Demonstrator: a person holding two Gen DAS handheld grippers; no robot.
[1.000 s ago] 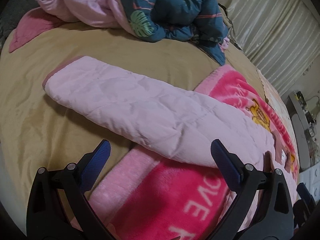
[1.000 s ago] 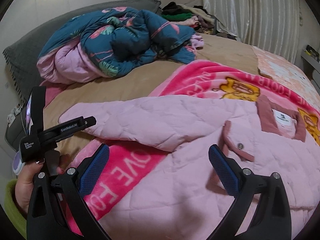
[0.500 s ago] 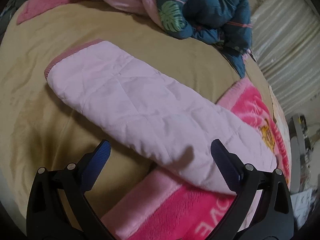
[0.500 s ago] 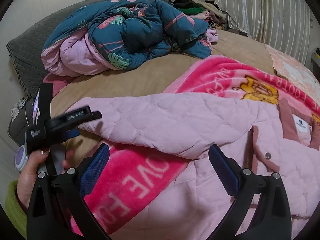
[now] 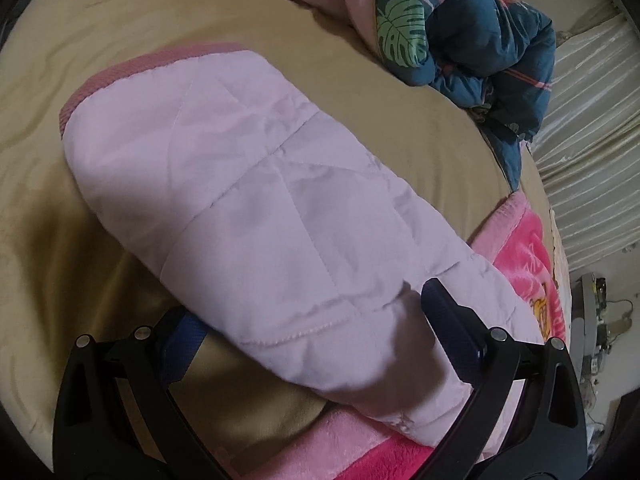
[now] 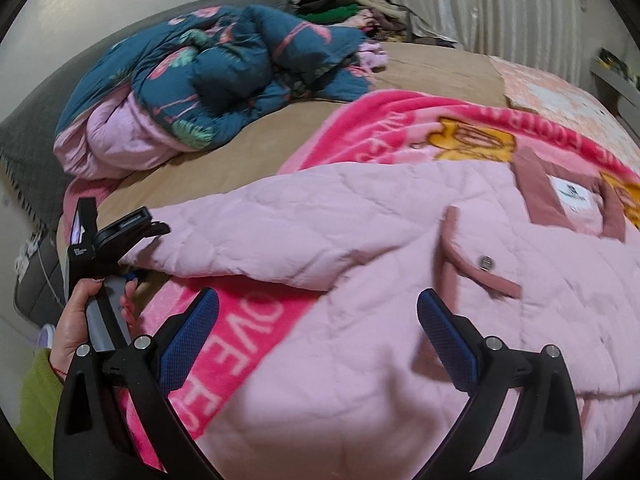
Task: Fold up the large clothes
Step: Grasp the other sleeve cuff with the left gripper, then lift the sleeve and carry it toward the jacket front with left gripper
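Note:
A pale pink quilted jacket [image 6: 400, 280] lies spread on a hot pink blanket [image 6: 400, 120] on the bed. Its collar with a white label [image 6: 568, 200] is at the right. One sleeve [image 5: 240, 184] stretches out over the tan sheet and ends in a darker pink cuff [image 5: 140, 68]. My left gripper [image 5: 308, 304] is open and straddles the sleeve near its middle; the left finger is partly hidden under the sleeve's edge. In the right wrist view a hand holds the left gripper [image 6: 120, 236] at that sleeve. My right gripper [image 6: 318, 298] hangs open just above the jacket's body.
A crumpled teal flamingo duvet [image 6: 240, 64] with pink lining lies at the head of the bed against a grey pillow [image 6: 28, 148]. A pile of clothes [image 6: 352, 12] sits behind it. Pleated curtains [image 6: 480, 0] run along the far side. Tan sheet [image 5: 120, 12] surrounds the sleeve.
My left gripper has moved forward and down onto the sleeve, which now lies between its fingers. My right gripper has come nearer over the jacket's body. Both have stayed open.

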